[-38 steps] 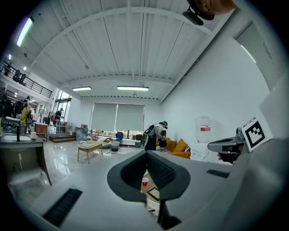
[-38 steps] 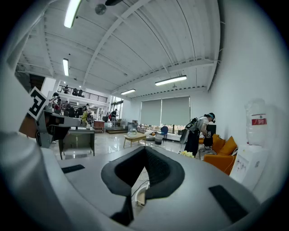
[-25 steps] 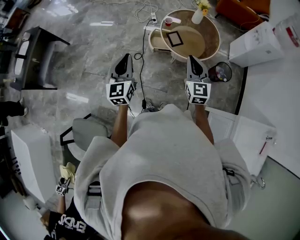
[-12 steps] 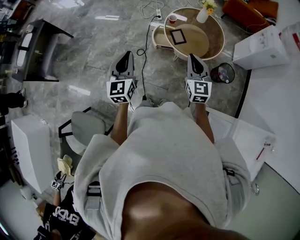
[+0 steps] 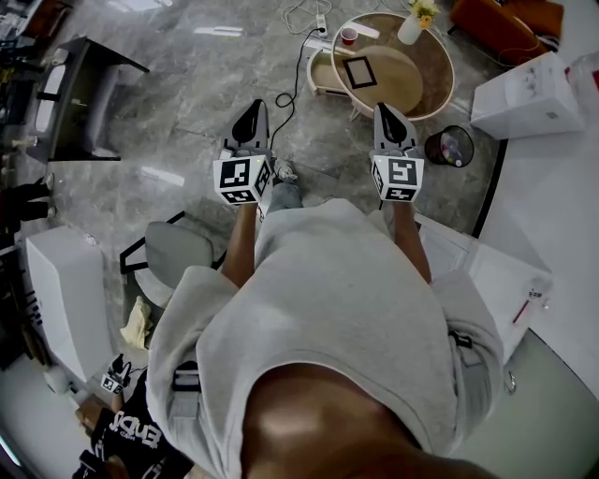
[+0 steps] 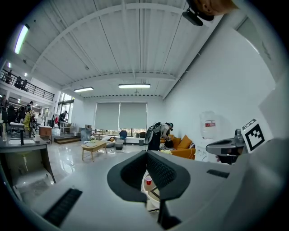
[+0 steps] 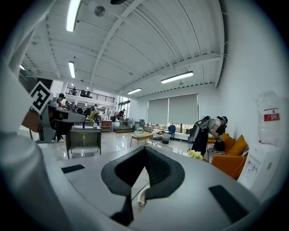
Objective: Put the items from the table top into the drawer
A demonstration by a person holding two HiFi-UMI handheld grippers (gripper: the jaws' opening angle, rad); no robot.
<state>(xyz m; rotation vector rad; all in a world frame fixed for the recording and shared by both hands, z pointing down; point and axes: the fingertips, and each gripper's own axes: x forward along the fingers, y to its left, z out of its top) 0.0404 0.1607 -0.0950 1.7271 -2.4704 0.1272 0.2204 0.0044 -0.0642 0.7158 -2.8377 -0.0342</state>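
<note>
A round wooden table point(image 5: 426, 79) stands ahead on the floor. On it are a red cup point(image 5: 348, 36), a dark flat frame point(image 5: 360, 72) and a white vase with yellow flowers point(image 5: 412, 26). A pale drawer-like tier point(image 5: 318, 79) juts out at its left side. I hold both grippers in the air short of the table. My left gripper point(image 5: 251, 120) is shut and empty, as is my right gripper point(image 5: 388, 117). In the left gripper view the shut left gripper point(image 6: 146, 152) hangs above the red cup point(image 6: 148, 180). The right gripper point(image 7: 144, 148) points past the yellow flowers point(image 7: 195, 154).
A black waste bin point(image 5: 448, 146) sits right of the table, with white boxes point(image 5: 524, 94) beyond it. A cable and power strip point(image 5: 318, 23) lie on the floor. A dark desk point(image 5: 84, 94) and a grey chair point(image 5: 173, 257) are at left, and a white cabinet point(image 5: 487, 271) at right.
The person has stepped towards the table and a shoe now shows between the grippers. Both grippers stay shut and keep their spacing.
</note>
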